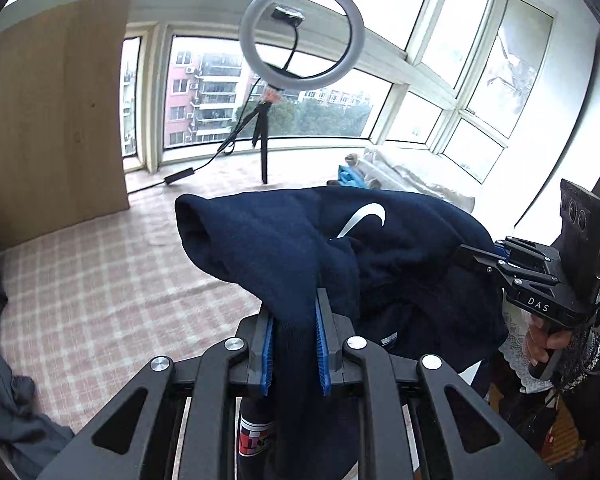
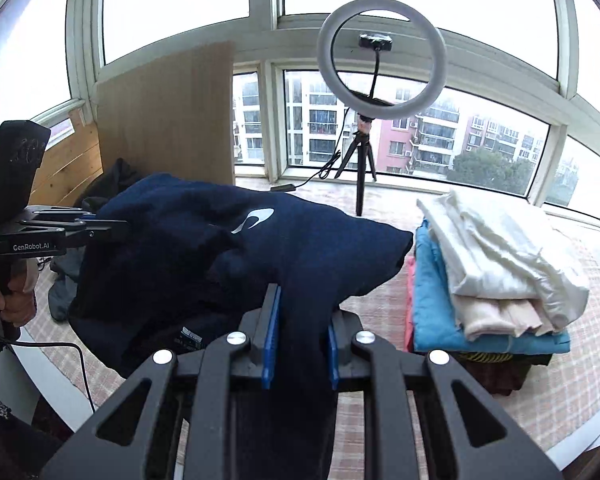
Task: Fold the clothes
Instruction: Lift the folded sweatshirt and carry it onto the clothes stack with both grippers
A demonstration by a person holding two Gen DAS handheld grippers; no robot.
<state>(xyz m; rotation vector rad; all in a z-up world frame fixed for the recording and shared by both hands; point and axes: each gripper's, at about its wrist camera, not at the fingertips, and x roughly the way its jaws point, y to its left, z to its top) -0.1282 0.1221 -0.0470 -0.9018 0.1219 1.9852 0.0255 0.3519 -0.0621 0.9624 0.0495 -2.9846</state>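
A navy sweatshirt (image 1: 284, 240) with a white swoosh logo hangs lifted above the checked bed surface (image 1: 100, 280), held up between both grippers. My left gripper (image 1: 295, 320) is shut on a fold of the navy fabric. My right gripper (image 2: 300, 320) is shut on another fold of the same sweatshirt (image 2: 172, 248). The right gripper also shows at the right edge of the left wrist view (image 1: 484, 256), and the left gripper at the left edge of the right wrist view (image 2: 112, 228). The garment sags in a bunched mass between them.
A stack of folded clothes (image 2: 492, 264), white on top of beige, blue and dark items, lies on the bed to the right. A ring light on a tripod (image 2: 380, 60) stands by the windows. A wooden board (image 1: 52, 112) leans at the left. Grey clothes (image 1: 8, 412) lie at the left.
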